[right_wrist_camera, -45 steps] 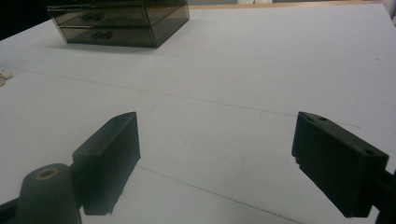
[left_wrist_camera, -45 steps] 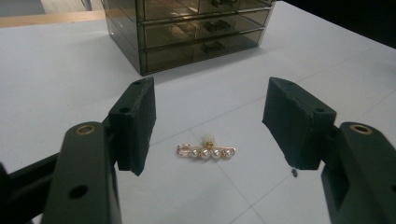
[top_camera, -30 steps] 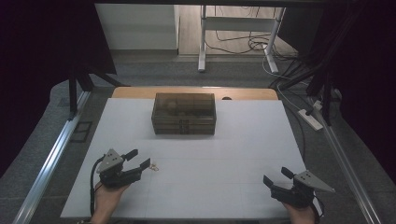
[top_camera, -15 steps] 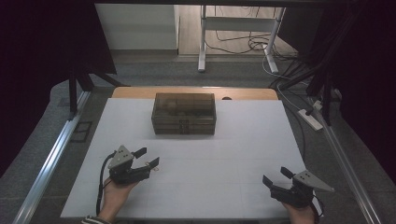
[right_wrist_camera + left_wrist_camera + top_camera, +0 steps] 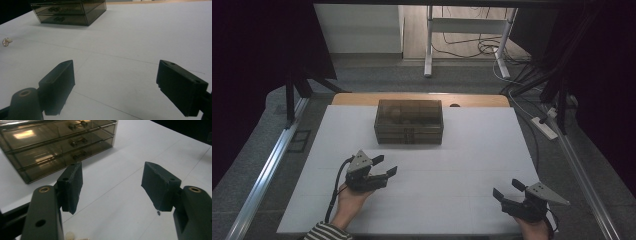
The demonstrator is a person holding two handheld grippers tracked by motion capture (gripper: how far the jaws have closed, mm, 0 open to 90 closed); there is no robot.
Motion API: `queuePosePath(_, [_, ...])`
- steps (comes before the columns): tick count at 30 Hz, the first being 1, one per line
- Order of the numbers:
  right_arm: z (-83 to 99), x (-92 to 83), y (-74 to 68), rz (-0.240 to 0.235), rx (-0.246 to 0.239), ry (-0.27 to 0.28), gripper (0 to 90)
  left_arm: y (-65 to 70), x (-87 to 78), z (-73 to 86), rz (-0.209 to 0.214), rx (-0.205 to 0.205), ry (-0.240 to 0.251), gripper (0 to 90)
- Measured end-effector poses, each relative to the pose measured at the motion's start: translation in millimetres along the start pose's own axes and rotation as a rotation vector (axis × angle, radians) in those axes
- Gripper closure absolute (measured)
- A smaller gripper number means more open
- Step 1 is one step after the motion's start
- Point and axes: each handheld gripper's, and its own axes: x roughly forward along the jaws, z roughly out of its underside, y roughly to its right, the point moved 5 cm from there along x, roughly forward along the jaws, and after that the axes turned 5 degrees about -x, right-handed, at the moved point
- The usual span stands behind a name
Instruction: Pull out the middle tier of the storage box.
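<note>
A white table [image 5: 472, 165] takes up most of the high view, with a strip of bare wood along its far edge and grey floor [image 5: 257, 150] on either side; at the far middle of the white top stands a smoky brown see-through drawer box [image 5: 408, 121], three drawers stacked one above the other, each with a small handle at the middle of its front, all three looking closed; in the left gripper view the drawer box [image 5: 57, 142] lies ahead and to the left of the jaws, its front turned towards them; in the right gripper view it sits far off at the upper left [image 5: 68, 11]; the left gripper [image 5: 387, 166] is held low above the table at the near left, well short of the box and aimed to the right and slightly away from the person, with the grey plate on top and a cable looping back beside the hand and a striped sleeve [image 5: 324, 232]; its jaws stand wide apart with nothing between them, only white table showing in the gap [image 5: 112, 187]; the right gripper [image 5: 507, 190] rests at the near right corner, well apart from the box, pointing left and away; its jaws too are spread wide and empty [image 5: 115, 85]; a tiny pale object, perhaps a ring or bead [image 5: 6, 41], lies on the table at the left edge of the right gripper view, too small to tell for sure.
</note>
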Motion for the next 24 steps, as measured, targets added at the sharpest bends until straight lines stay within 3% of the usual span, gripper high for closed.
queuePosePath(14, [0.1,0.4,-0.9,-0.005,-0.004,-0.002,15.0,9.8,22.7,-10.9,0.028,0.003,-0.028,33.4])
queuePosePath(24, [-0.1,0.5,-0.9,-0.007,0.0,0.001,15.0,6.9,34.7,-23.4,0.012,-0.062,-0.075,31.5])
